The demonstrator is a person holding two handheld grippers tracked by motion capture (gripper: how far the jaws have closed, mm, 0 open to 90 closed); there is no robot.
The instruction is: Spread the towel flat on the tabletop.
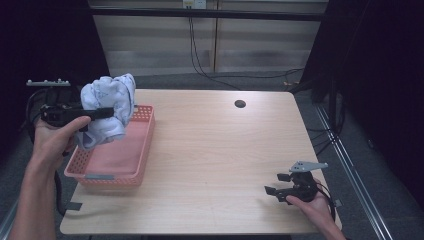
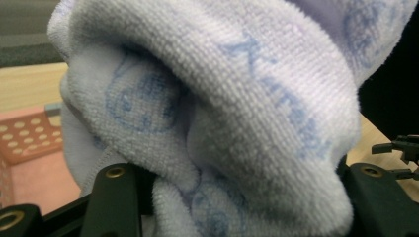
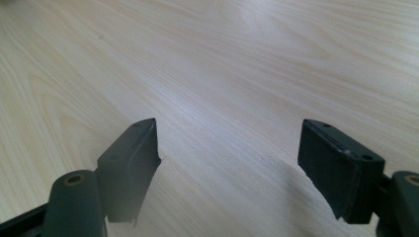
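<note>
Left tongs [image 1: 102,113] clamped on towel [image 1: 110,102] above basket [image 1: 142,150] — right tongs [image 1: 276,184] apart.

Light blue printed towel [image 1: 107,107]: one, bunched.
Pink perforated basket [image 1: 117,157]: one.
Hand-held grippers: two, left gripper [image 1: 102,113] and right gripper [image 1: 276,184].
Wooden surface [image 1: 215,150]: one, with one round cable hole [image 1: 240,104].
</note>
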